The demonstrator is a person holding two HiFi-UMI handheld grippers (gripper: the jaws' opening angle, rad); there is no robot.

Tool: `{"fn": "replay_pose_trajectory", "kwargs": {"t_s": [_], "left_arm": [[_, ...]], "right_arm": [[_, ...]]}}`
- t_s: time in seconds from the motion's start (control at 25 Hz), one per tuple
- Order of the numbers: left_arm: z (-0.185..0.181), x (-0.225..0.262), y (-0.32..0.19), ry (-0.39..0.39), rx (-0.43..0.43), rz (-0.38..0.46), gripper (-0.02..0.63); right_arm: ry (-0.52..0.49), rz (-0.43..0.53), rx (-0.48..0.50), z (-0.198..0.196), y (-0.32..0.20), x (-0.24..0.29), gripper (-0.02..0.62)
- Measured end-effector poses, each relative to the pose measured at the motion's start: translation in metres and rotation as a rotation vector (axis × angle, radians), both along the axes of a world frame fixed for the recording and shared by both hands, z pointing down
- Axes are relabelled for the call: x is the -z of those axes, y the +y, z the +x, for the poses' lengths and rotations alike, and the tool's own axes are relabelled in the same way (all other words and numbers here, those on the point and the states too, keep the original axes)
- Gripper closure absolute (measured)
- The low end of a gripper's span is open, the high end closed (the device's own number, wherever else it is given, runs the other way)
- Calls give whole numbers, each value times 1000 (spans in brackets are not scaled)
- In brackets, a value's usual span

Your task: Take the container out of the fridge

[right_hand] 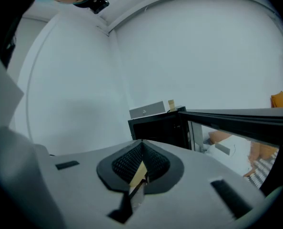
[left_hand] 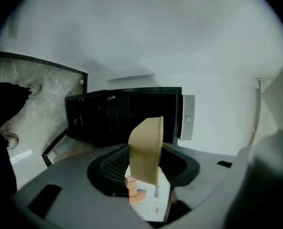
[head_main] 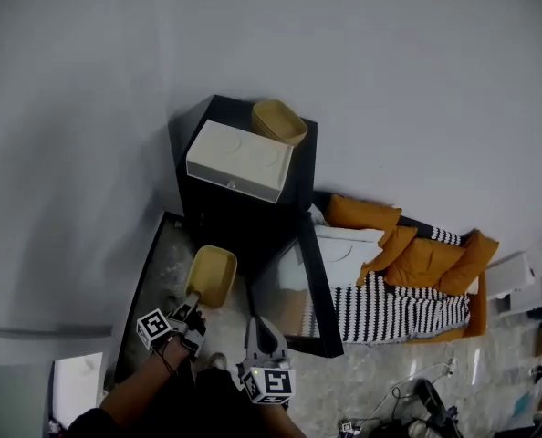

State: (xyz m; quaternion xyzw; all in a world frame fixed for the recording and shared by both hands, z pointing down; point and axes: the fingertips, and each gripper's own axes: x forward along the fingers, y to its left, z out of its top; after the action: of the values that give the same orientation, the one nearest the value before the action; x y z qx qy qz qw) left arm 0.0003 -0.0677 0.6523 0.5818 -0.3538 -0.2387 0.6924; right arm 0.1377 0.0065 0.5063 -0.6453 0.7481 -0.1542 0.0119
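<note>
The tan rectangular plastic container (head_main: 213, 275) (left_hand: 146, 149) is already out of the small black fridge (head_main: 244, 217) (left_hand: 122, 113). It hangs in the air on the near side of the cabinet, above the pale marbled floor (head_main: 166, 254). The left gripper (head_main: 193, 301) (left_hand: 144, 161) has it by one end wall only, with the jaws partly apart and pressed on that thin wall. The rest of the tub sticks out beyond them towards the fridge. It looks empty from above.

That one-sided hold is the main risk. The whole tub levers on a narrow strip of plastic, so a quick swing or a jolt could make it pivot in the pads or slide out and drop to the floor.

The fridge's glass-fronted door (head_main: 312, 281) (right_hand: 241, 120) stands open to the right, and its near edge is close to the right gripper (head_main: 257, 331) (right_hand: 140, 165). That gripper's jaws are closed together, with nothing from the scene visibly held. Carrying the tub rightwards could knock it against the door frame and twist it loose.

A white box (head_main: 239, 160) and a second tan container (head_main: 278, 121) sit on top of the fridge — a high lift towards the far side could brush them.
</note>
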Motion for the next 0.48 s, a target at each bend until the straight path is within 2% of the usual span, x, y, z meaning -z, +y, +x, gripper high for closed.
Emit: {"fn": "replay_pose_trajectory", "kwargs": {"t_s": [0.48], "left_arm": [[-61,75,32,-21,153,43,428]], "right_arm": [[27,5,37,-7,12,25,595]]}}
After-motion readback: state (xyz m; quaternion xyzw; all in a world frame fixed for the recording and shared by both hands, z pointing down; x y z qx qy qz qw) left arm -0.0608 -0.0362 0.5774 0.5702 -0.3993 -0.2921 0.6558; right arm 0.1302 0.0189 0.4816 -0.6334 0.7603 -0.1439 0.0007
